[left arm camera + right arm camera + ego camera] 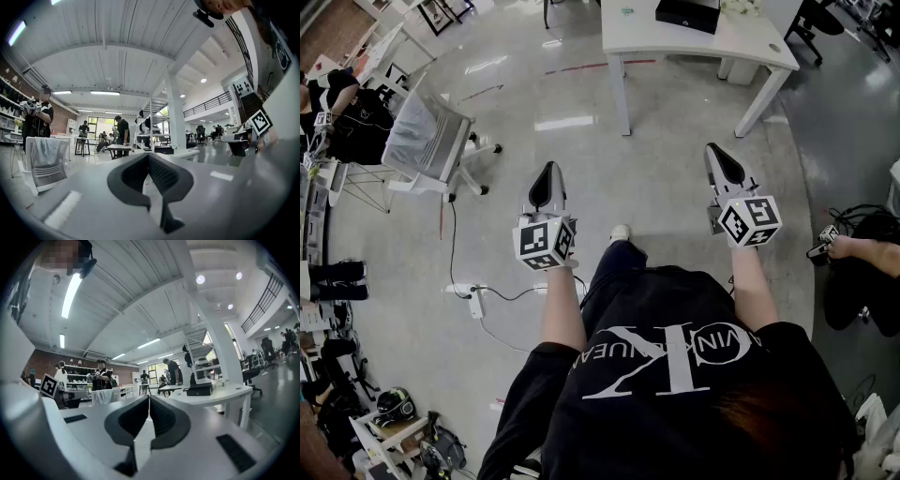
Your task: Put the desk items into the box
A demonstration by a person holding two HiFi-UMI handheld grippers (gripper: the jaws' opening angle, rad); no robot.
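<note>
Bare floor [661, 183] lies open ahead of the left gripper [547, 171] and right gripper [713, 152]; a white desk [748, 42] with a black box [687, 14] stands farther ahead, an office chair [427, 141] leftward

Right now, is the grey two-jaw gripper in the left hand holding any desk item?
No: the left gripper has its black-padded jaws closed together with nothing between them.

Head view steeply down over the shoulders, both gripper views level, facing the far white desk [628, 39] all share.
</note>
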